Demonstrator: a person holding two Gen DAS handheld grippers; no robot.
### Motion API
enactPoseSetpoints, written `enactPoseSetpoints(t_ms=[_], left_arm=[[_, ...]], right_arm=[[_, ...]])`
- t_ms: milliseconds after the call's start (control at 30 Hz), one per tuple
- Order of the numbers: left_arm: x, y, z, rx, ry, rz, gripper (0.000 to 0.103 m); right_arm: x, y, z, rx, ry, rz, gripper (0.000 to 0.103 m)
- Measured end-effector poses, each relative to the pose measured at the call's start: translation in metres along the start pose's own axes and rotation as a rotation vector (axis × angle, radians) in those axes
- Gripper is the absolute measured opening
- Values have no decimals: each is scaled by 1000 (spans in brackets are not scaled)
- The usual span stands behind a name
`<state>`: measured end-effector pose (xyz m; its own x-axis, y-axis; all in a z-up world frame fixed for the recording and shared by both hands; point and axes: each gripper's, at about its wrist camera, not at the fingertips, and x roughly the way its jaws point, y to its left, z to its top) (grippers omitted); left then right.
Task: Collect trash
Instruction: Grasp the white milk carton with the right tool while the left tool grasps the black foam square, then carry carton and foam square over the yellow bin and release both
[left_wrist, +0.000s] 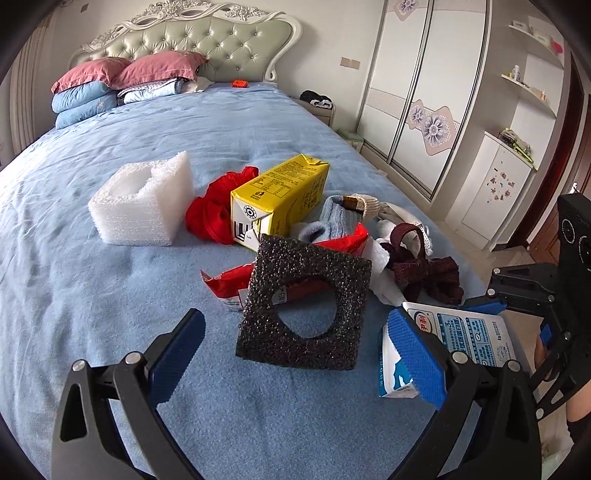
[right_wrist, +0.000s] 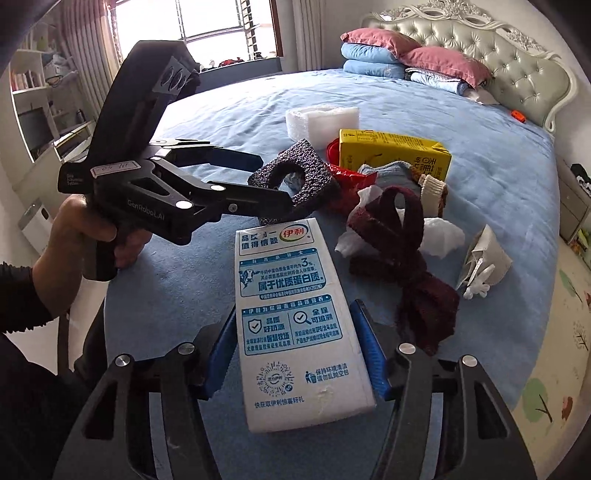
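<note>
A trash pile lies on the blue bedspread (left_wrist: 92, 295). A white and blue milk carton (right_wrist: 295, 317) lies lengthwise between the blue pads of my right gripper (right_wrist: 295, 310), which press its two long sides. In the left wrist view the same carton (left_wrist: 469, 332) sits at the right, behind my pad. My left gripper (left_wrist: 299, 362) is open, and the near edge of a black foam square with a round hole (left_wrist: 306, 306) sits between its fingertips. In the right wrist view the left gripper (right_wrist: 275, 181) straddles that foam (right_wrist: 299, 177). A yellow carton (left_wrist: 280, 195) lies behind.
A white foam block (left_wrist: 144, 203), a red plastic bag (left_wrist: 210, 210), a red wrapper (left_wrist: 229, 284), pale socks (left_wrist: 332, 218), white tissue (right_wrist: 439, 232), a maroon strap (right_wrist: 402, 251) and a crumpled paper cup (right_wrist: 484, 258) lie around. Pillows (left_wrist: 110, 85) sit by the headboard. The bed edge and floor are right.
</note>
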<state>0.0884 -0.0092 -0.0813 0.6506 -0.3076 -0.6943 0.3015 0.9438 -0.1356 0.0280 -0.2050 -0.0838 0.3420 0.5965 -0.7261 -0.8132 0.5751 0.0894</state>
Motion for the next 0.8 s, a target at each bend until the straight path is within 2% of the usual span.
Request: enactPoseSetpoints(t_ms=[233,467,500,533,800], left_arm=[[11,-5,3,23,39,17,99],[21,-12,6,61,60,58,97],[23,-13,6,57,65,69,87],[24,-13,5,52,71,73,68],[8,-7,0,9,45,40,66]], right_arm=[[-14,7,-14,20,-63,-64,53],[-39,2,-35,119,-88,-54,53],[-42,4,-38,129,-100,-55,53],[-45,6,-40,137,-111,-60,53],[-58,4,-47,220,-183,-72,53]])
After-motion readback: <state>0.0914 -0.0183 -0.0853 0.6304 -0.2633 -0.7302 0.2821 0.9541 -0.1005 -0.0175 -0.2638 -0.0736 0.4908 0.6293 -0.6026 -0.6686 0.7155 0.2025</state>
